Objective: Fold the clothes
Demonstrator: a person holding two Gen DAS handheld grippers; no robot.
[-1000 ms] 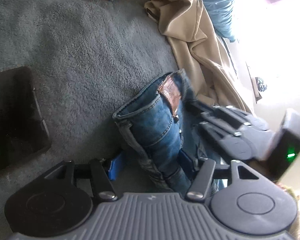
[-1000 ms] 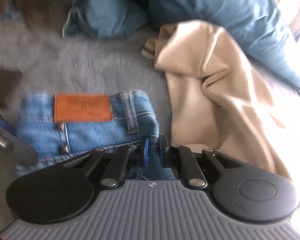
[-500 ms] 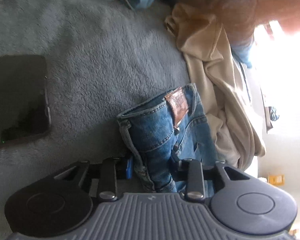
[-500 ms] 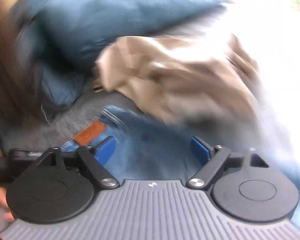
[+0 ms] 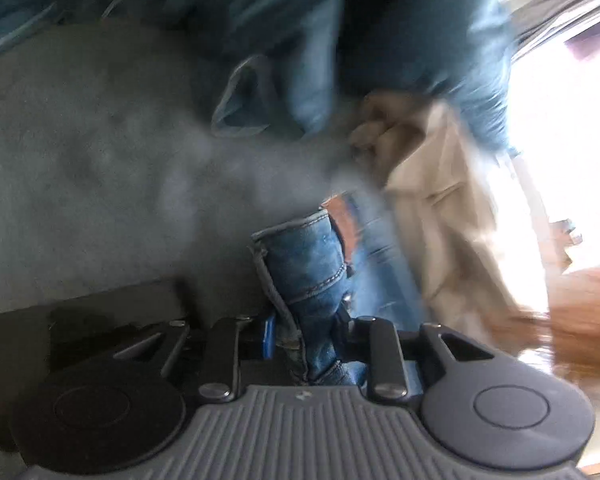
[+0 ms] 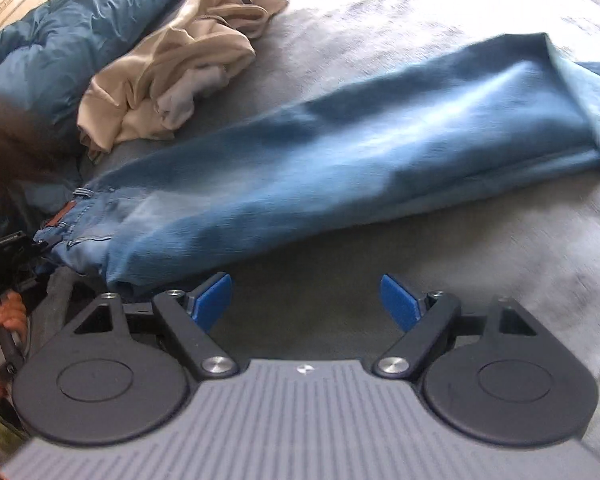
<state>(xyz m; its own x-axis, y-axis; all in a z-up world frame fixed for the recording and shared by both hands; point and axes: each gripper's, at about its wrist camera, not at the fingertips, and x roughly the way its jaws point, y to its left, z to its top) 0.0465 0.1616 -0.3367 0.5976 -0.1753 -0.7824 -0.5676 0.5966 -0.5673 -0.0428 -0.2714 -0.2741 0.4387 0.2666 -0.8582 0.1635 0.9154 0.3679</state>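
Observation:
Blue jeans (image 6: 340, 160) lie stretched across the grey blanket (image 6: 480, 264), with the waistband and its brown patch at the left and the legs running right. In the left wrist view my left gripper (image 5: 306, 332) has the bunched waistband of the jeans (image 5: 304, 264) between its pads; the jaws are closing and press on the denim. My right gripper (image 6: 306, 300) stands open over bare blanket, just in front of the upper leg, with nothing between its blue pads (image 6: 214, 300). The left wrist view is blurred.
A crumpled beige garment (image 6: 172, 72) lies beyond the jeans, against a blue quilted duvet (image 6: 72, 32). A flat black device (image 5: 100, 312) rests on the blanket left of the left gripper. A person's hand (image 6: 8, 312) shows at the left edge.
My right gripper let go of the waistband, opened wide and swung away along the jeans leg. My left gripper closed on the waistband and rose a little.

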